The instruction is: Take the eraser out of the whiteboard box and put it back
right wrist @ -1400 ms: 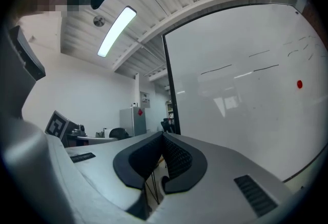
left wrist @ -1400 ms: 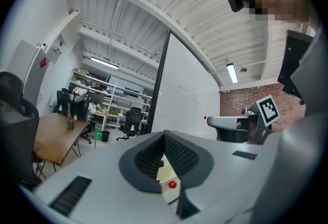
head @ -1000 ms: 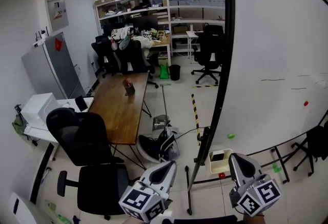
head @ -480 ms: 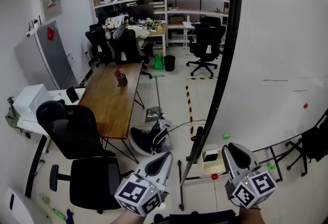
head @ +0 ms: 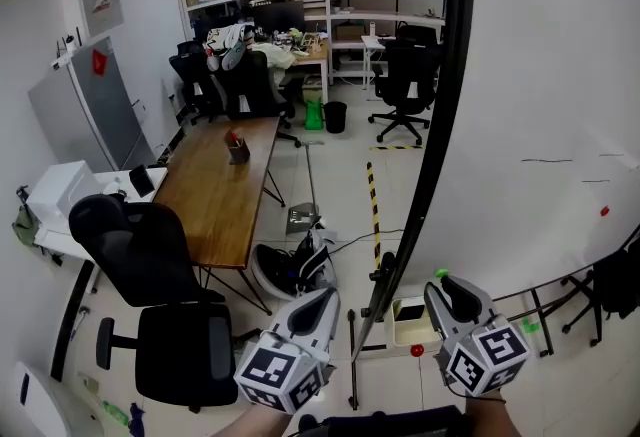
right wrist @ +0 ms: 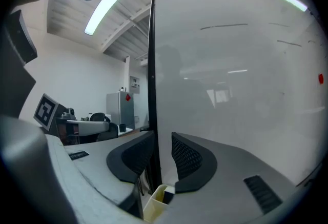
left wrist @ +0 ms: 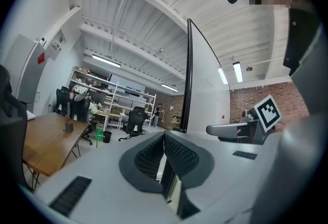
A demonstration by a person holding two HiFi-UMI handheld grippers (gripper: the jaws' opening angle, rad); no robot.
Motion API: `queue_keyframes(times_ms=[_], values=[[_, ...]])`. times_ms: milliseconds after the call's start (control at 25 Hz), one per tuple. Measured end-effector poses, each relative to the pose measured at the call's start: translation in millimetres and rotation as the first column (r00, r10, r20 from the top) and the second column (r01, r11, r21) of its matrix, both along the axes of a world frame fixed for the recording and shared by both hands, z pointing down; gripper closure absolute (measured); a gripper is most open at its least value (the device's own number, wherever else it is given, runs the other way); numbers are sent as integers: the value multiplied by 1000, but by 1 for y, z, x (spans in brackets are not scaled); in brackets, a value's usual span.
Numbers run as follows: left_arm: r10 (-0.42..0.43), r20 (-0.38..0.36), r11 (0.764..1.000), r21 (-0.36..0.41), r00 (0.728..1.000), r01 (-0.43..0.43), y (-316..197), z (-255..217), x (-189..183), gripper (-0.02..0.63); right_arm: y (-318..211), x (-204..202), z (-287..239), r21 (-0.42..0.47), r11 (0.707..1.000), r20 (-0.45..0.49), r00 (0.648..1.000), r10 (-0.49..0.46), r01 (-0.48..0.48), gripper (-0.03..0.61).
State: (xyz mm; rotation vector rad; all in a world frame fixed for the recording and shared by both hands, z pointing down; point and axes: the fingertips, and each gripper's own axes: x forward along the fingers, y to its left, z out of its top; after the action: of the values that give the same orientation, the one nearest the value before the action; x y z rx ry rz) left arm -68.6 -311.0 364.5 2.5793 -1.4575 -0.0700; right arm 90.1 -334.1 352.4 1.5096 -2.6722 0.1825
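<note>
The cream whiteboard box (head: 398, 329) hangs low at the foot of the whiteboard (head: 540, 125), with the dark eraser (head: 410, 310) lying inside. My right gripper (head: 441, 288) hovers just right of the box and above it. In the right gripper view its jaws (right wrist: 162, 139) are opening with nothing between them. The board's black frame (right wrist: 152, 89) shows through the gap, and below are the box (right wrist: 154, 205) and eraser (right wrist: 168, 196). My left gripper (head: 324, 298) is left of the frame, apart from the box, and its jaws (left wrist: 164, 138) are shut and hold nothing.
A wooden table (head: 225, 195) and a black office chair (head: 160, 285) stand to the left. A bag (head: 295, 270) lies on the floor by the board's stand. Small red (head: 604, 212) and green (head: 440, 274) magnets stick to the board. Shelves and chairs fill the back.
Both grippers have moved forward and a little lower. The right gripper has come closer to the box.
</note>
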Motion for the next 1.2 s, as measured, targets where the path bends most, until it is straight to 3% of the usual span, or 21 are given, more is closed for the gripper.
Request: queue_keyframes(times_ms=[320, 640, 760, 1200], values=[[-10, 5, 995, -103, 1000, 11, -49, 55, -3, 584, -46, -6, 80, -176, 984, -79, 997, 15, -29, 417], [-11, 13, 977, -214, 1000, 13, -75, 121, -4, 584, -73, -1, 162, -342, 936, -170, 985, 28, -85, 362], [2, 15, 969, -246, 1000, 2, -80, 140, 0, 584, -78, -1, 178, -380, 920, -182, 983, 29, -97, 331], [45, 32, 955, -293, 998, -33, -85, 182, 14, 581, -92, 0, 206, -442, 889, -201, 979, 35, -122, 327]])
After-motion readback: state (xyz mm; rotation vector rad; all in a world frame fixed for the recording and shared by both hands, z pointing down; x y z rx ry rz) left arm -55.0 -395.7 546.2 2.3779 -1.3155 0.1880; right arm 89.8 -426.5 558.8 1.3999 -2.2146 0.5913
